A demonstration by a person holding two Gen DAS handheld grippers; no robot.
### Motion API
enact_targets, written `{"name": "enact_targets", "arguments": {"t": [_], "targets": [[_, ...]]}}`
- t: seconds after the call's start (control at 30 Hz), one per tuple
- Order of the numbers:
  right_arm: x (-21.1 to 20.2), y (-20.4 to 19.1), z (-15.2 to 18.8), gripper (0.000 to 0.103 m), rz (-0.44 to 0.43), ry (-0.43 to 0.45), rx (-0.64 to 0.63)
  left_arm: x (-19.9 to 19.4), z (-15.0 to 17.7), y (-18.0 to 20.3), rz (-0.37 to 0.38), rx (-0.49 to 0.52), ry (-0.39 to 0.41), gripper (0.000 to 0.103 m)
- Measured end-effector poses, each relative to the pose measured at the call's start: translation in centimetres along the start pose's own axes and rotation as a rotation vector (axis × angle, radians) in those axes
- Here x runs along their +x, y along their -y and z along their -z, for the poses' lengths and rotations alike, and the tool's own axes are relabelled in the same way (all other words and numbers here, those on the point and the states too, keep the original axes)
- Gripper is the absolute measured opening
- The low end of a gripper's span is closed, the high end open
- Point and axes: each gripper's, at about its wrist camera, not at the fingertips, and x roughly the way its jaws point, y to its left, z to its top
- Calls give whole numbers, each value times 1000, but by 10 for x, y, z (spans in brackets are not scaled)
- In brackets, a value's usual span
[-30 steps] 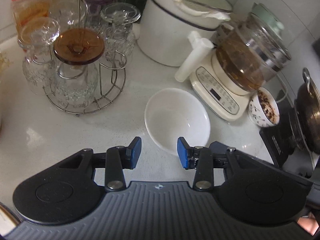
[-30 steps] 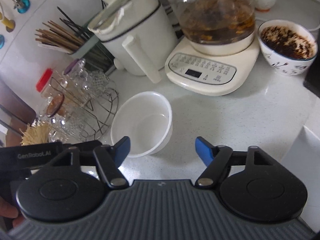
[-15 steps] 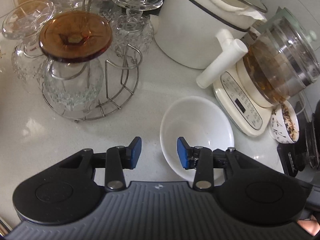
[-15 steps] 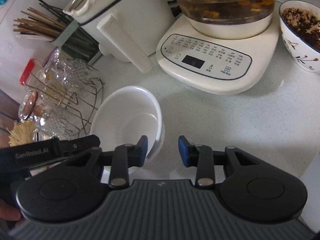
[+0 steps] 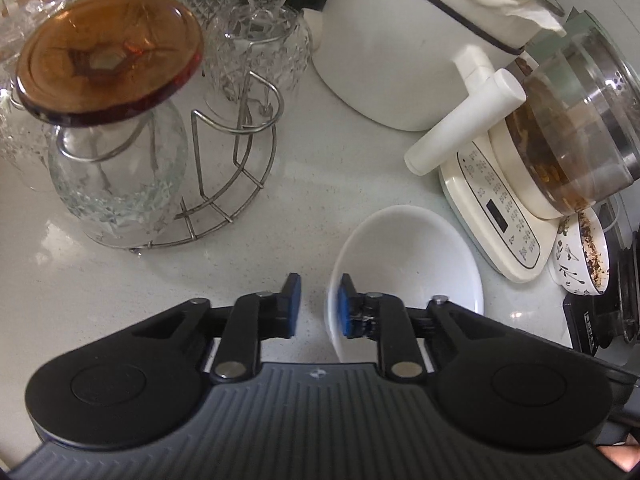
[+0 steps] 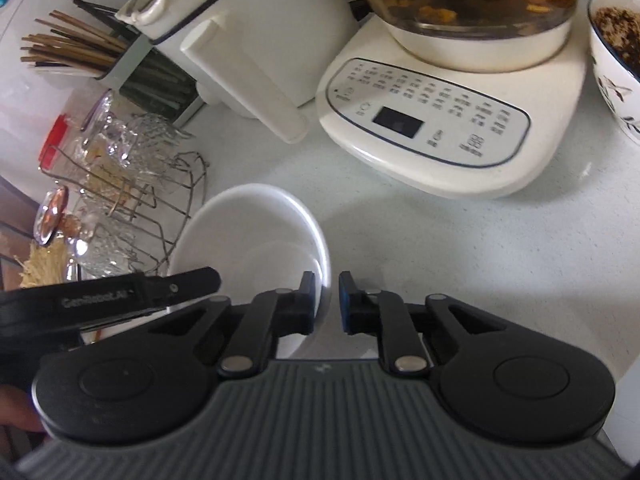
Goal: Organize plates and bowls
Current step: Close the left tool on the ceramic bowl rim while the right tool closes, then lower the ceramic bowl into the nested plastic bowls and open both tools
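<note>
The white bowl (image 5: 408, 264) sat on the pale bench (image 5: 312, 216), its near rim caught between the fingers of both tools. The left tool (image 5: 318, 305) had just been narrowing its jaws; its right pad lay inside the bowl and its left pad outside the wall, and I cannot tell whether the outer pad pressed the rim, since a strip of bench showed between them. The right tool (image 6: 325, 301) had closed from a wide spread a second earlier down to a narrow gap pinching the bowl's (image 6: 256, 236) right rim, left pad inside, right pad outside. In the right wrist view the left tool's black finger (image 6: 132, 296) reached over the bowl's left edge. Compared with a second before, both tools had come lower and nearer, so the bowl loomed larger and sat right at the fingertips. Beyond the left tool stood the wire glass rack (image 5: 224, 168) to the left, the white pot (image 5: 404, 40) ahead, and the kettle base (image 5: 496, 216) just right of the bowl
</note>
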Motion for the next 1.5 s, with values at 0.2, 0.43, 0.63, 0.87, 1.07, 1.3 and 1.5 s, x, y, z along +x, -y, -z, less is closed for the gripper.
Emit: {"name": "enact_targets", "arguments": {"t": [0.2,0.43,0.63,0.87,1.07,1.3,1.5], "targets": [[0,-3,-1,10,4,-3,-3,2,2,1,18,-12,-13,9],[-10,-6,3,10,5,3,-1,-14,5,4,31,-9,7,8],[-26,-17,10,10,-4,21,-39,-36,10,3,39,-2,29,8],[-48,-36,20,10,-14,45,-50,-72,16,1,51,21,63,8],[-67,-52,31,10,-44,86,-55,-104,27,-6,60,32,95,8],[-85,-74,47,10,-49,104,-67,-136,43,-27,89,16,99,8],[-97,-96,59,11,-40,127,-122,-153,54,-49,132,-27,95,8]]}}
